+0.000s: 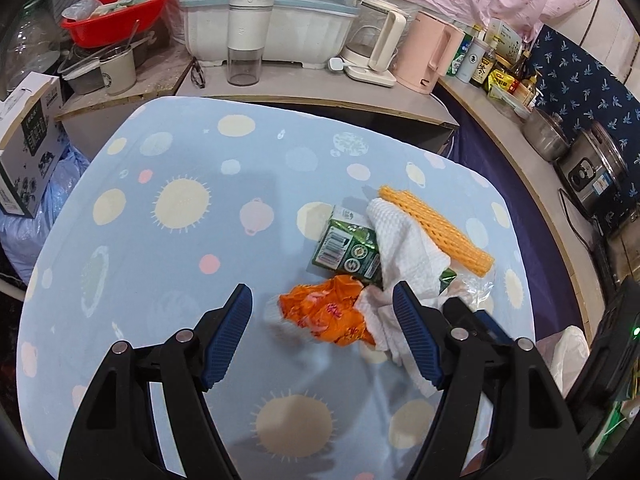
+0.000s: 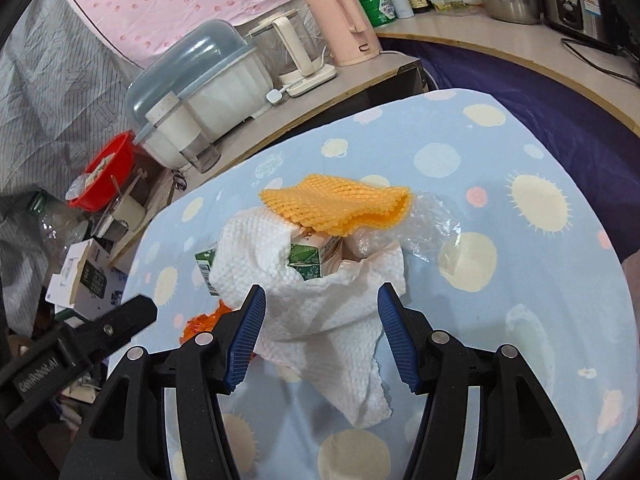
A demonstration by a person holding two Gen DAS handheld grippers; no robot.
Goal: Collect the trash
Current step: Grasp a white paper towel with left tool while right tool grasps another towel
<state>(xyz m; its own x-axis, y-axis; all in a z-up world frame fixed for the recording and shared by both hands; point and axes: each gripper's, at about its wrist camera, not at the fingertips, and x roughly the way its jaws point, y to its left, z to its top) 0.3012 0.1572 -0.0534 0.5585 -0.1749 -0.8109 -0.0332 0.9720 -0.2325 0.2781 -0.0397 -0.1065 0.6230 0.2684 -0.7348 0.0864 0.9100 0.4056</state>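
A pile of trash lies on the blue spotted tablecloth (image 1: 160, 260). It holds a crumpled orange wrapper (image 1: 328, 312), a green drink carton (image 1: 348, 248), a white paper towel (image 1: 404, 248), a yellow foam net (image 1: 436, 228) and clear plastic film (image 2: 432, 224). My left gripper (image 1: 324, 300) is open, its jaws on either side of the orange wrapper. My right gripper (image 2: 322, 300) is open, its jaws on either side of the paper towel (image 2: 320, 300), which drapes over the carton (image 2: 312, 256). The foam net (image 2: 336, 204) lies behind it. The right gripper's body shows in the left wrist view (image 1: 476, 320).
A counter behind the table carries a dish box with a clear lid (image 1: 272, 12), a blender cup (image 1: 248, 36), a glass kettle (image 1: 376, 48), a pink kettle (image 1: 428, 56) and bottles (image 1: 480, 64). A red basin (image 1: 116, 12) and a cardboard box (image 1: 28, 144) stand left. Pots (image 1: 592, 168) stand right.
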